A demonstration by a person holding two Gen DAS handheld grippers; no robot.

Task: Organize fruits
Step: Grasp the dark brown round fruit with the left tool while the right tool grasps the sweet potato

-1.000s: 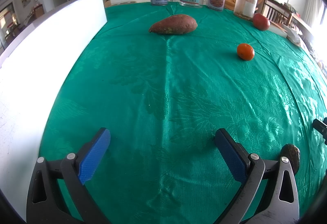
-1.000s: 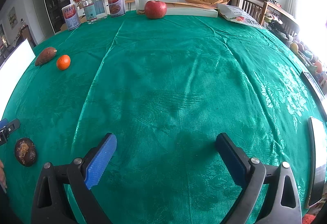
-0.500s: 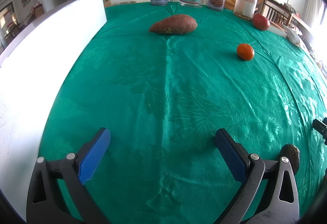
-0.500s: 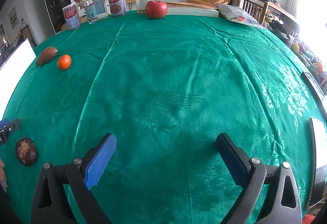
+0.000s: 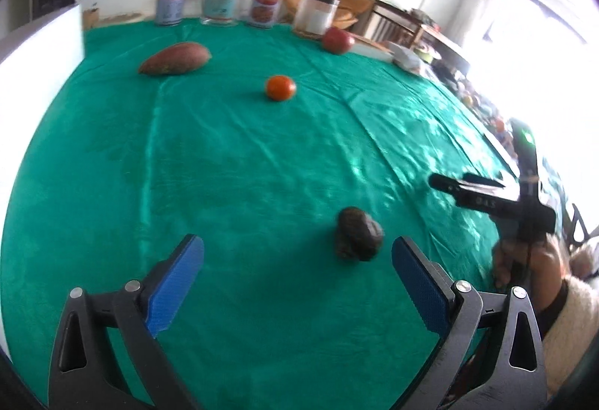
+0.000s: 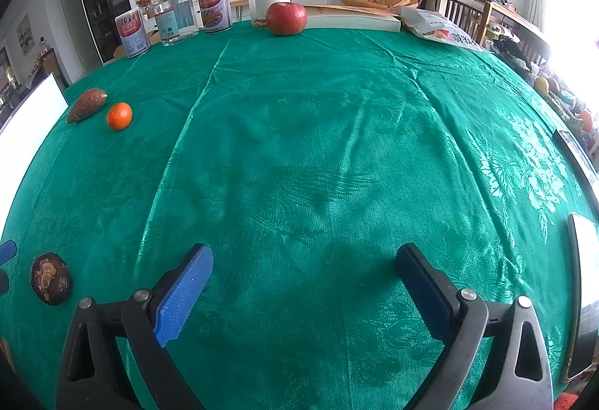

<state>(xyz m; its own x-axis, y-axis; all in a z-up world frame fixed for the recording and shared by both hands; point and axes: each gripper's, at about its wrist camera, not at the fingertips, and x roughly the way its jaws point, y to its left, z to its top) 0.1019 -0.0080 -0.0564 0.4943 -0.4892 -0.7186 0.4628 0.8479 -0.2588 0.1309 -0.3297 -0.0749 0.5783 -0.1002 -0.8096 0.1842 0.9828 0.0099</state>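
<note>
Left gripper [image 5: 297, 262] wide open, empty | right gripper [image 6: 305, 271] same | clear canister [image 6: 268, 0] contents unclear

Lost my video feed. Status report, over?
Both hand-held grippers open, empty: left, right. Dark brown fruit just ahead of left, untouched. Path clear.

Apple [image 6: 286, 18]: red, round, upright at the far edge of the green cloth, just in front of a clear canister.
Tangerine [image 5: 280, 87]: small, orange, alone mid-table, near the sweet potato.
Sweet potato [image 5: 175, 58]: reddish-brown, tapered, lying on its side.
Dark fruit [image 5: 358, 233]: brown, wrinkled, rough-skinned, resting on the near cloth, well apart from the others.
</note>
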